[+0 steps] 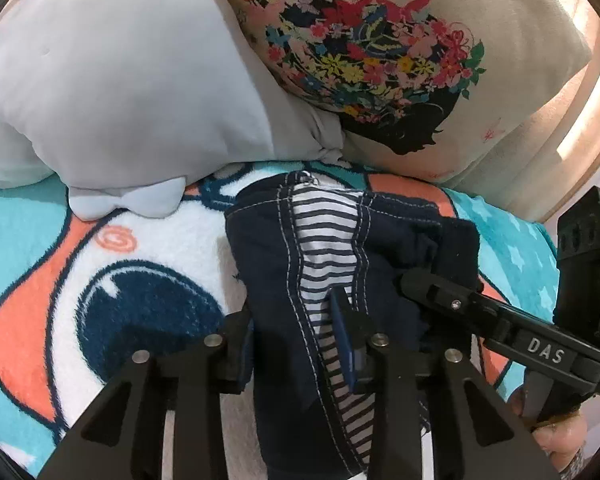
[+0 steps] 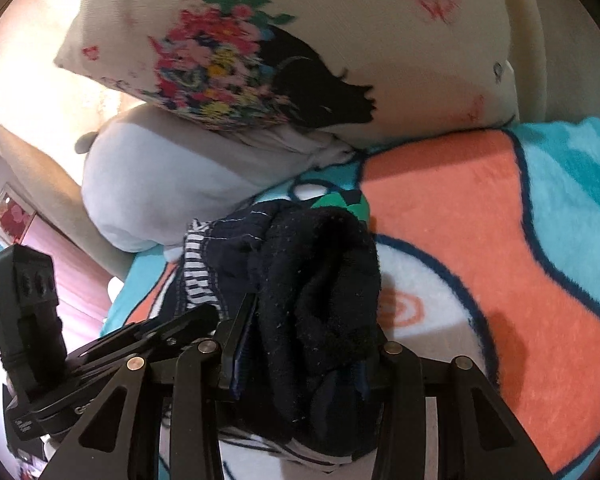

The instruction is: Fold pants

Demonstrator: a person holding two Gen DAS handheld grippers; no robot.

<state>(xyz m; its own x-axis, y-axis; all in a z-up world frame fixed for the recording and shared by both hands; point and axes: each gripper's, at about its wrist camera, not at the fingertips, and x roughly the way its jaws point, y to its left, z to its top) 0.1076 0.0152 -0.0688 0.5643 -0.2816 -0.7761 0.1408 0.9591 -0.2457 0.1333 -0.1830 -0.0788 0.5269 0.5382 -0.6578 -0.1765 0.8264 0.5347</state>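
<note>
Figure: A fleecy turquoise, orange and white cartoon blanket [image 1: 100, 264] covers the bed, with a cream floral silhouette pillow [image 1: 380, 60] at its far edge. At near centre lie bunched navy pants with a striped lining [image 1: 320, 240]. The left hand-held gripper [image 1: 300, 328] and right hand-held gripper [image 2: 300, 364] each pinch folds of the cloth. To fold well, keep both grips level and edges aligned. Legible lettering: "DAS".

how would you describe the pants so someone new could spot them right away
Start at the fleece blanket with its teal, orange and white cartoon print, in front of the two pillows. The pants lie bunched at its middle: dark navy with white stitching and a striped lining, the only dark fabric there.
</note>
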